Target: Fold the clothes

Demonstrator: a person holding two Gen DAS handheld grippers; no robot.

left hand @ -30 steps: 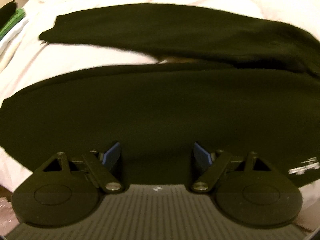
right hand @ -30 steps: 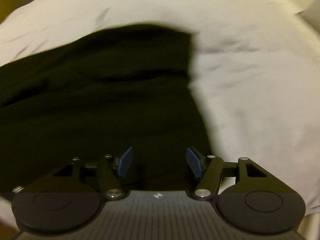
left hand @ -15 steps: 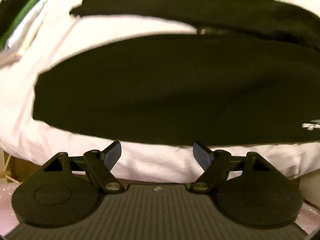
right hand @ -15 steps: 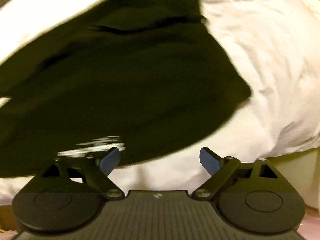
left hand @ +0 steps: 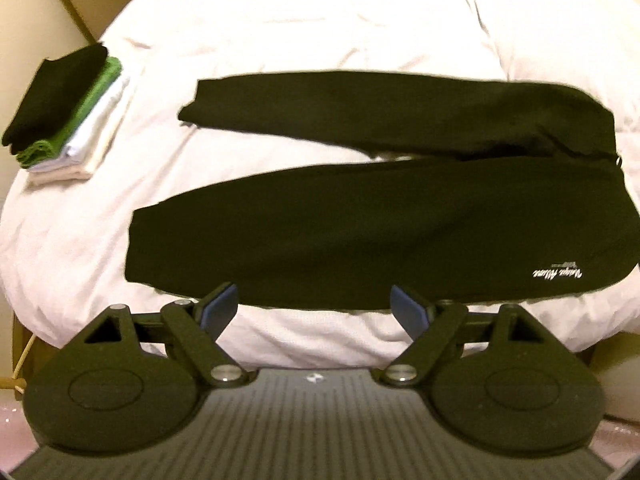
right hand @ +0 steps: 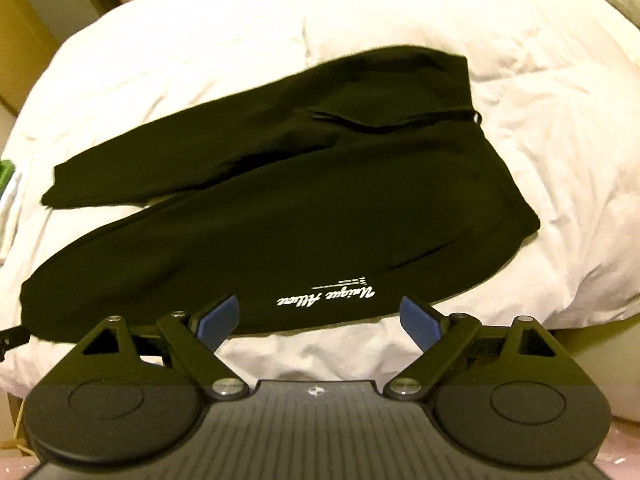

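Observation:
A pair of black trousers point(left hand: 360, 232) lies flat on the white bed point(left hand: 280, 20), both legs stretched to the left and the waist to the right. White script lettering point(left hand: 556, 274) marks the near leg by the hip. My left gripper point(left hand: 312, 296) hovers above the near edge of that leg, its jaws opening with nothing between them. In the right wrist view the trousers point(right hand: 300, 220) lie slanted, the lettering point(right hand: 326, 296) just ahead of my right gripper point(right hand: 318, 306). It stands wide open and empty, clear above the fabric.
A stack of folded clothes point(left hand: 64, 112), black on top, then green and white, sits at the bed's left edge; its corner point(right hand: 6, 184) shows in the right wrist view. White duvet point(right hand: 520, 80) spreads around the trousers. The bed's near edge drops just below both grippers.
Both grippers have risen and drawn back from the trousers, which now show whole. The right jaws have spread wider. The trousers lie still on the bed.

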